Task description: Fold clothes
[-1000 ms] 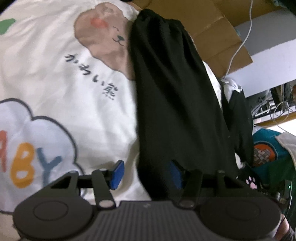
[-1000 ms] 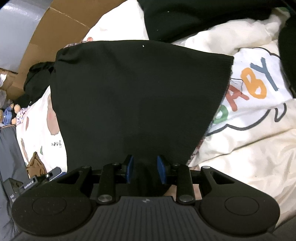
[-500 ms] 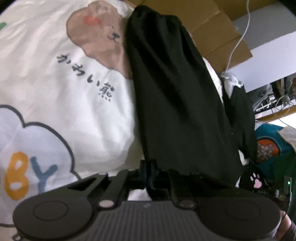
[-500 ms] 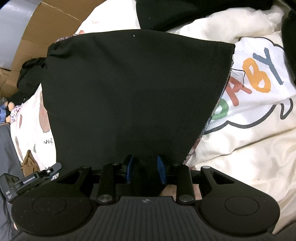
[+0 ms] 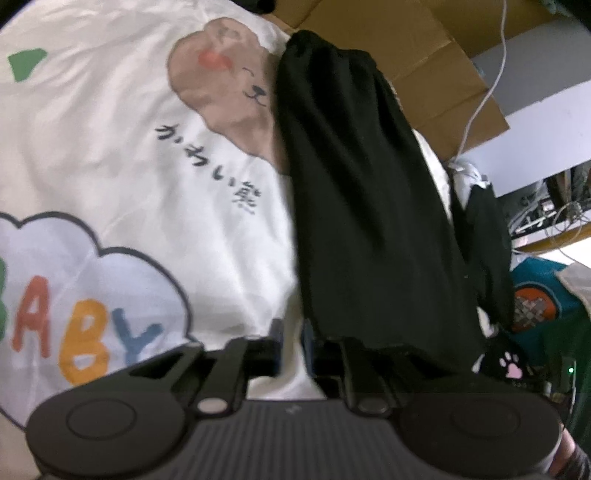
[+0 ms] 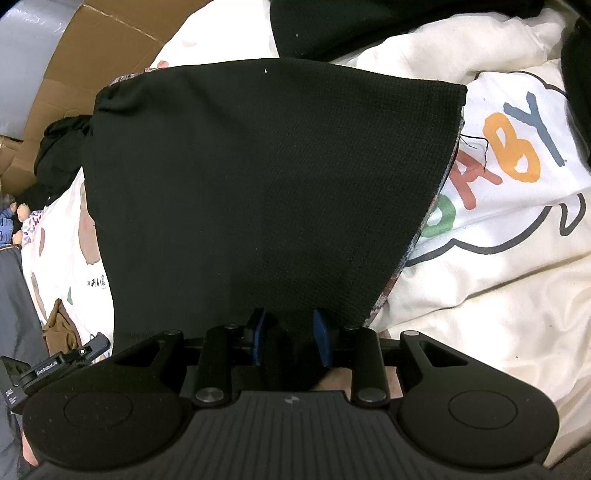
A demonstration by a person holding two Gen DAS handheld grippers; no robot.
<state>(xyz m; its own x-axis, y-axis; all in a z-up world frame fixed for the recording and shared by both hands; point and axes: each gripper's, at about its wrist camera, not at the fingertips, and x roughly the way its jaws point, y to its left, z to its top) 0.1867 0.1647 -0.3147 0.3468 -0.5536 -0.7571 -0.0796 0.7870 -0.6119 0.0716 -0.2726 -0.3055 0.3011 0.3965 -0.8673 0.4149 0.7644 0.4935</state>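
A black garment hangs stretched above a white quilt printed with a bear and "BABY". In the left wrist view my left gripper sits at the garment's lower left corner. Its jaws are opening, and the narrow gap between them shows only white quilt. The cloth's edge drapes over the right finger. In the right wrist view the black garment spreads wide in front of me. My right gripper is shut on a bunched fold of it, with dark cloth filling the space between the blue pads.
Brown cardboard and a white cable lie beyond the quilt. More dark clothes and a teal item sit at the right. Another black garment lies at the top of the right wrist view, with a dark heap at its left.
The left jaws went from wide open to fully shut at the garment's corner, then parted a little. The right gripper kept its hold and barely moved.
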